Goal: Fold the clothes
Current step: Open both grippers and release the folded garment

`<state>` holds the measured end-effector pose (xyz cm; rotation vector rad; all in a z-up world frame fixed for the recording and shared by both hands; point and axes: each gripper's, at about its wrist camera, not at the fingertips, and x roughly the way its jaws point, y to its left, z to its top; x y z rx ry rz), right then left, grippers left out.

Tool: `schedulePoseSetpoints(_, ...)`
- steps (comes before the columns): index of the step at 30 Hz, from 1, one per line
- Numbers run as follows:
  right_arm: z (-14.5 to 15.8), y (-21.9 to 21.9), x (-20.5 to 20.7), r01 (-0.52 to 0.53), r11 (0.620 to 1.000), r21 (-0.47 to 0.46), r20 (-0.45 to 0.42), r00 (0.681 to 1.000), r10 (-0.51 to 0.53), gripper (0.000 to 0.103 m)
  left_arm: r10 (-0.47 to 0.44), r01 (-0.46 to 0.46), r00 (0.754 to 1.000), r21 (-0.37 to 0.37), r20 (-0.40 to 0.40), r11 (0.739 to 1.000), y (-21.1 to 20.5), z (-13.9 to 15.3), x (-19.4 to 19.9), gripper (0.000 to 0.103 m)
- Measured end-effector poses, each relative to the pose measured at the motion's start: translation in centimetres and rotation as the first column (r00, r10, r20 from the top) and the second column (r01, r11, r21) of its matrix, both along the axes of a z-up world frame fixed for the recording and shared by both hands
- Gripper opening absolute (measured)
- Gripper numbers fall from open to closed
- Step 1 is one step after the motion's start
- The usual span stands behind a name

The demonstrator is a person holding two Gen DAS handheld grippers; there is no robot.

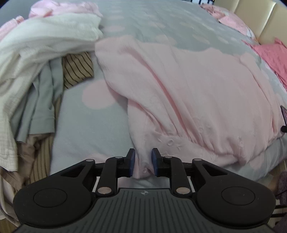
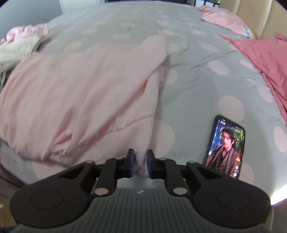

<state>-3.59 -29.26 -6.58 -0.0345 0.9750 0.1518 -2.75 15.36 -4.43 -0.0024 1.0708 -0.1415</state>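
1. On the bed, a pink garment lies spread over the grey, pink-dotted cover.
2. Left claw pinches its near edge.
3. Right claw grips another part of that edge.
4. A lit phone lies just right of the right claw.
5. Other clothes are heaped at the left.

I'm looking across a bed that fills nearly the whole frame, its grey cover dotted with big pale pink spots. At upper right, a padded cream headboard runs along the edge, with a pink pillow lying just below it. Top left of the right view, there's a grey wall with a pale door edge beside it. At the top edge, something dark, too small to tell. Lower left corner, a strip of brown floor. Soft, even light throughout, with one bright patch at lower right.
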Motion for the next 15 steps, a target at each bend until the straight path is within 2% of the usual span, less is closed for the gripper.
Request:
schedulePoseSetpoints(1,0.3,-0.1,0.2,0.012,1.000,0.022,0.015,1.000,-0.012,0.048,0.010,-0.011,1.000,0.004,0.023,1.000,0.0,0.4,0.0,0.022)
schedulePoseSetpoints(7,0.3,-0.1,2.8,0.079,0.991,0.110,0.041,0.996,-0.084,0.049,0.065,-0.060,0.988,-0.040,0.139,0.997,0.1,2.1,1.2,0.034)
schedulePoseSetpoints(9,-0.1,-0.3,3.9,0.117,0.979,0.165,0.021,0.992,-0.122,0.051,0.066,-0.058,0.986,-0.058,0.155,0.997,-0.3,2.0,1.9,0.035)
schedulePoseSetpoints(11,-0.6,-0.6,5.0,0.165,0.964,0.209,-0.002,0.986,-0.168,0.059,0.059,-0.048,0.985,-0.073,0.163,0.996,-0.9,1.7,2.7,0.035)
schedulePoseSetpoints(15,-1.9,-0.4,6.5,0.215,0.945,0.244,-0.037,0.976,-0.213,0.061,0.039,-0.024,0.984,-0.093,0.173,0.995,-2.0,1.0,4.0,0.035)
